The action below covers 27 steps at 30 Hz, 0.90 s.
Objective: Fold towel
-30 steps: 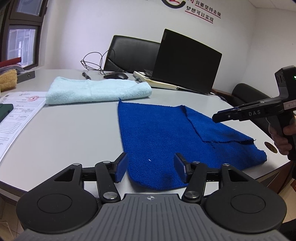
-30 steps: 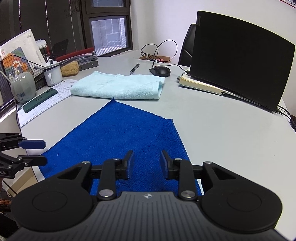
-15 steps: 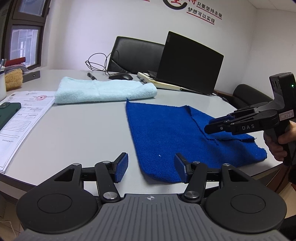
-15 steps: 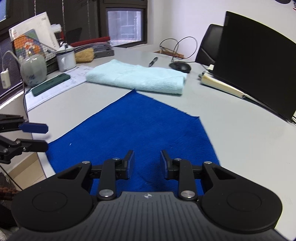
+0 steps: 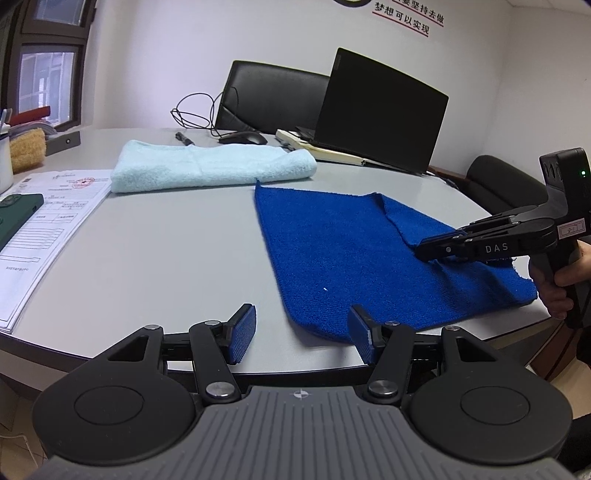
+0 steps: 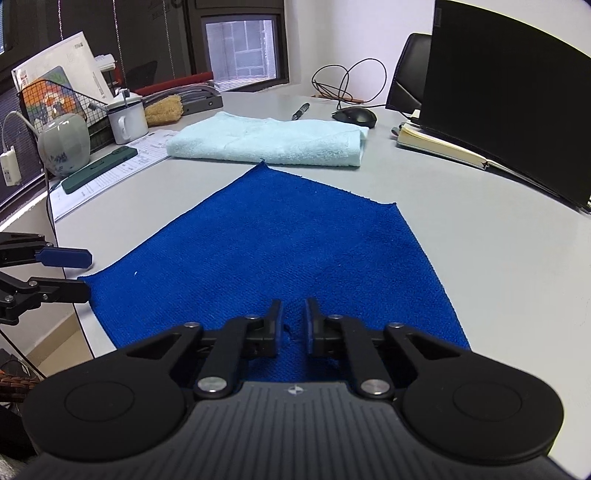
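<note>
Two towels lie on the desk (image 6: 480,236): one blue towel (image 6: 280,251) and one light towel (image 6: 269,138). There are also one laptop (image 6: 509,92), one notebook (image 6: 439,146), one mouse (image 6: 356,116), one pen (image 6: 301,110), one phone (image 6: 99,168), one mug (image 6: 127,120) and one jar (image 6: 64,142). Two grippers show, left gripper (image 5: 301,332) and right gripper (image 6: 292,326), and two chairs (image 5: 269,96) (image 5: 506,184).

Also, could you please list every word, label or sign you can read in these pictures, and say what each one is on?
"DAS": white letters on the side of the right gripper.
"梦想可以实现": red characters on the wall sign; the line above them is cut off.
Paper form: print too small to read.
Small label on the right gripper: unreadable.
Leaflets in the wire rack: blurred.
</note>
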Each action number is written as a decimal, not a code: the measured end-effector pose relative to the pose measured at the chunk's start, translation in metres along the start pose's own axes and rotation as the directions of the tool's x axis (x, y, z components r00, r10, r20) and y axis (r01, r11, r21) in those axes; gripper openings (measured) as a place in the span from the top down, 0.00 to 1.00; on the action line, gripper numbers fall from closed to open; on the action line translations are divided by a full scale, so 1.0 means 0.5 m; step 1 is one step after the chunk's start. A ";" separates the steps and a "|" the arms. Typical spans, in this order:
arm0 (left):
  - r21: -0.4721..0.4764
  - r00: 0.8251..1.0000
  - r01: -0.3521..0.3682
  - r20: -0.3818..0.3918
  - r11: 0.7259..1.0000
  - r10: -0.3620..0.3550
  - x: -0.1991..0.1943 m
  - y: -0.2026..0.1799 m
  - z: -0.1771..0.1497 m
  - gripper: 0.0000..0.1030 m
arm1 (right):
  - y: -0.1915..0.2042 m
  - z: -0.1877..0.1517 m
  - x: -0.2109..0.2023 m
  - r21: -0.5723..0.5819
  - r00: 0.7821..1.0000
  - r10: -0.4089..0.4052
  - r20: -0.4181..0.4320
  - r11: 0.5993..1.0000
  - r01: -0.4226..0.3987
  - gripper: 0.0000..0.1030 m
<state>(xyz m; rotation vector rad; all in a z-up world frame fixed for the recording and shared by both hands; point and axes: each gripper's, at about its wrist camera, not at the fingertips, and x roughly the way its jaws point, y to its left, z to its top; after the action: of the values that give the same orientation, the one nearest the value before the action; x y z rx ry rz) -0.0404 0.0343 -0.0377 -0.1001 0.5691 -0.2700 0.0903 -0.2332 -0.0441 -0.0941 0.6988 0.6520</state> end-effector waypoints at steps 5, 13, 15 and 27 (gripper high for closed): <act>0.006 1.000 -0.006 -0.005 1.000 0.006 0.001 -0.003 0.001 0.43 | -0.024 0.000 -0.004 0.075 1.000 0.027 0.011 0.997 -0.028 0.96; 0.011 1.000 -0.016 0.010 1.000 0.016 -0.010 0.003 0.006 0.43 | -0.018 0.022 -0.040 0.101 0.996 0.046 0.073 0.993 -0.054 0.96; 0.016 1.000 -0.023 0.012 1.000 0.022 -0.015 0.006 0.008 0.43 | -0.013 0.032 -0.045 0.105 0.995 0.063 0.078 0.992 -0.071 0.96; 0.034 0.997 -0.052 0.064 0.998 0.049 -0.051 0.016 0.023 0.43 | 0.026 0.086 -0.056 0.085 0.987 0.142 0.070 0.985 -0.147 0.96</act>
<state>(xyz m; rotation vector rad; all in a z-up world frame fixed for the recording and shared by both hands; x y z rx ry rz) -0.0531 0.0494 -0.0162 -0.0599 0.5032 -0.2269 0.0911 -0.2248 0.0082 0.0604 0.6769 0.7583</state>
